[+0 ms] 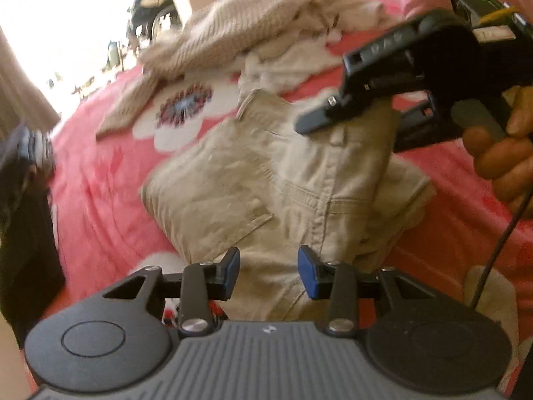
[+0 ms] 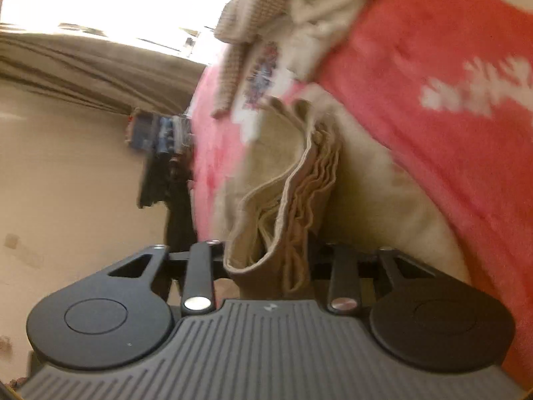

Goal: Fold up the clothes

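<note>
Beige trousers (image 1: pixel 253 180) lie folded on a red flowered blanket (image 1: pixel 100 183), a back pocket facing up. My left gripper (image 1: pixel 268 273) hovers over their near end, open, its blue pads (image 1: pixel 233 273) apart with nothing between them. A hand (image 1: pixel 499 153) holds my right gripper (image 1: pixel 353 130) at the trousers' far right side, where cloth rises between its fingers. In the right wrist view the stacked folded edges of the trousers (image 2: pixel 299 173) fill the gap of the right gripper (image 2: pixel 276 260) and hide its pads, so it reads as shut on them.
A beige knit sweater (image 1: pixel 240 30) and a cream garment (image 1: pixel 299 53) are piled at the far side of the blanket (image 2: pixel 433 100). Dark clothes (image 1: pixel 26 233) hang off the left edge. A black cable (image 1: pixel 499 246) trails from the right hand. A curtain (image 2: pixel 83 66) hangs beyond.
</note>
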A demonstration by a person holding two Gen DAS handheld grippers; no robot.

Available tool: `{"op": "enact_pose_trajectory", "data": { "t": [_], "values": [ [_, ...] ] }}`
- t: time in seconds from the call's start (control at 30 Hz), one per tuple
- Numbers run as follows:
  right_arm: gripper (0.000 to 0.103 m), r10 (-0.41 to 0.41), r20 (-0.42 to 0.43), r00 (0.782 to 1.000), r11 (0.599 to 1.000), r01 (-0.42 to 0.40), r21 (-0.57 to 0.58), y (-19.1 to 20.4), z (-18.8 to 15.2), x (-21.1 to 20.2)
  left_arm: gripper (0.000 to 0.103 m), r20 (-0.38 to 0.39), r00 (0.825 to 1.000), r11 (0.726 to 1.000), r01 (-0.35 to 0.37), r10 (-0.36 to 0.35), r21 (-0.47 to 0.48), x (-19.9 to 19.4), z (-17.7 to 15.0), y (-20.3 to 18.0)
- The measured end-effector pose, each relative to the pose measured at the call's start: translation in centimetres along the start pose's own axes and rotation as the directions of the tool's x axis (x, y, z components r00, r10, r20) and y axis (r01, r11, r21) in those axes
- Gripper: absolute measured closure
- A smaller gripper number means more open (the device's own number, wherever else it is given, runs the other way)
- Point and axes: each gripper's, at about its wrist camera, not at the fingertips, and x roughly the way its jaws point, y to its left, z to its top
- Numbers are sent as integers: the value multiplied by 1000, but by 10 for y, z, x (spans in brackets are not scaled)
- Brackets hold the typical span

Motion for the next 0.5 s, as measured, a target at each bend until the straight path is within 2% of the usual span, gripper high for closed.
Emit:
{"op": "enact_pose_trajectory", "data": {
  "t": [0.03, 0.1, 0.17, 0.23, 0.27, 0.33, 0.4, 0.5],
  "values": [
    [76, 44, 19, 999, 998, -44, -39, 8, 0, -7, 63, 19, 1000, 1000, 11, -11, 3, -3, 0, 0],
    [76, 88, 66, 994, 989, -79, -124, 14, -3, -19, 62, 34, 999, 999, 34, -34, 5, -4, 1, 1],
    [77, 83, 89, 993, 991, -73, -116, -3, -7, -25, 61, 5, 999, 998, 54, -54, 12, 3, -1, 0],
    [77, 20, 88, 996, 997, -14, -72, -33, -8, -19, 60, -12, 998, 997, 70, -69, 25, 8, -4, -3],
    [78, -6, 72, 997, 1000, 7, -14, -52, -7, -13, 60, -14, 997, 997, 75, -74, 36, 10, -5, -6],
    [79, 58, 80, 995, 994, -65, 90, -76, -9, -15, 60, -2, 998, 995, 70, -70, 73, 9, -5, -11],
    [79, 66, 86, 994, 997, -69, 30, -69, -9, -19, 60, -4, 998, 994, 65, -64, 88, 9, -6, -13],
    [74, 2, 53, 999, 999, 1, -53, -59, 1, -19, 60, -18, 997, 996, 74, -73, 54, 12, -8, -10]
  ]
}}
